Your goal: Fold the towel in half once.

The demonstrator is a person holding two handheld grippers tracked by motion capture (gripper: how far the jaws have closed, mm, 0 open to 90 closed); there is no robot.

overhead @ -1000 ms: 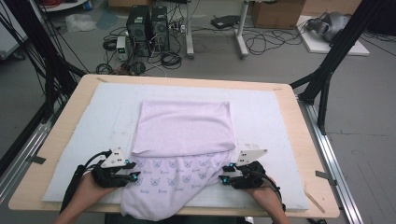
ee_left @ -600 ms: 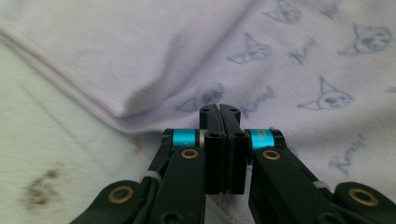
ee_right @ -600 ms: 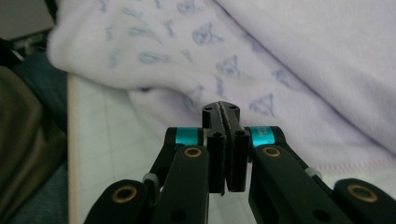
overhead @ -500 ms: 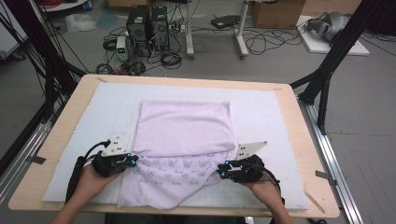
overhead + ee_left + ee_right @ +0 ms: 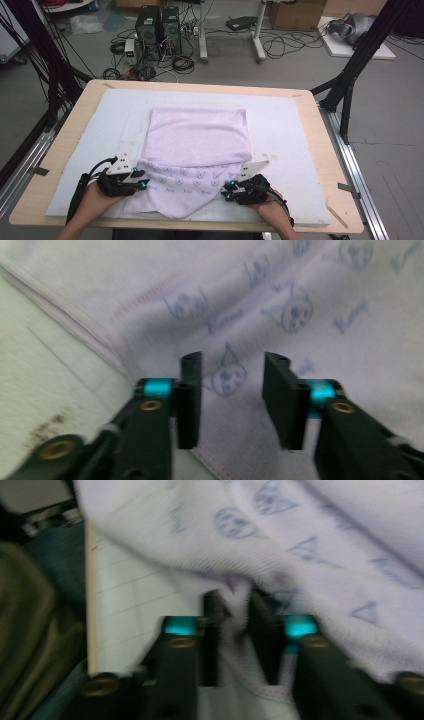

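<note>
Grey lab floor behind the table [image 5: 60, 145], strewn with cables; two black computer towers [image 5: 159, 22] stand at the far side. Wooden table carries a white mat [image 5: 295, 125] that covers most of its top.

Cloth [image 5: 197, 137]: pale lilac, lying on the mat at the centre. Far part is folded into a plain rectangle. Near part shows the side printed with small blue animal faces and runs toward the near table edge, its near corner close to the mat's near edge.

Left gripper [image 5: 141, 180]: at the near left edge of the cloth, held in the person's left hand [image 5: 97, 200]. In the left gripper view [image 5: 232, 380] the jaws stand apart over the printed fabric, a clear gap between them and nothing clamped. They have just been opening. State: released, cloth lying beneath and between the jaws.

Right gripper [image 5: 229, 192]: at the near right edge of the cloth, held in the right hand [image 5: 270, 212]. In the right gripper view [image 5: 234, 612] a ridge of the cloth's edge is bunched up between the two jaws, which sit narrow on either side of it. Jaws have just been closing. State: clenched on the cloth's edge. View is blurred.
</note>
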